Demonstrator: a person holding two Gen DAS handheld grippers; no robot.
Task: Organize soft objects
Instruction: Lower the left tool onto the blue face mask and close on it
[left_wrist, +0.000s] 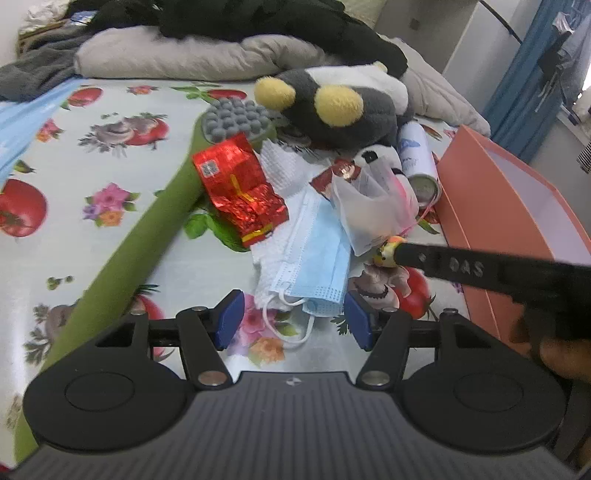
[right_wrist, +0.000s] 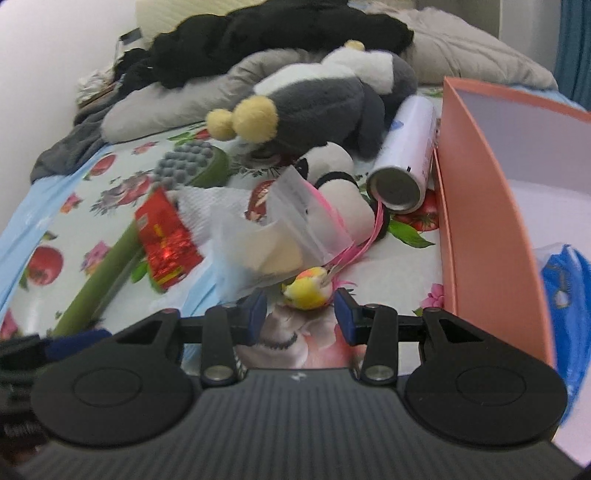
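Grey-white plush penguin (left_wrist: 332, 99) lying beside pink box (left_wrist: 491, 192).

A white spray can (right_wrist: 404, 162) lies on the fruit-and-flower printed sheet (left_wrist: 110, 155), just beside the salmon-coloured box (right_wrist: 480, 206) at 3 o'clock. A red foil packet (left_wrist: 238, 184) overlaps a green long-handled massager (left_wrist: 147, 229) at 9 o'clock.

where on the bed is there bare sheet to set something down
Bare sheet lies left of the green massage stick, up to the grey pillow. It is crowded between the stick and the pink box: red packet, face mask, plush toy, spray can.
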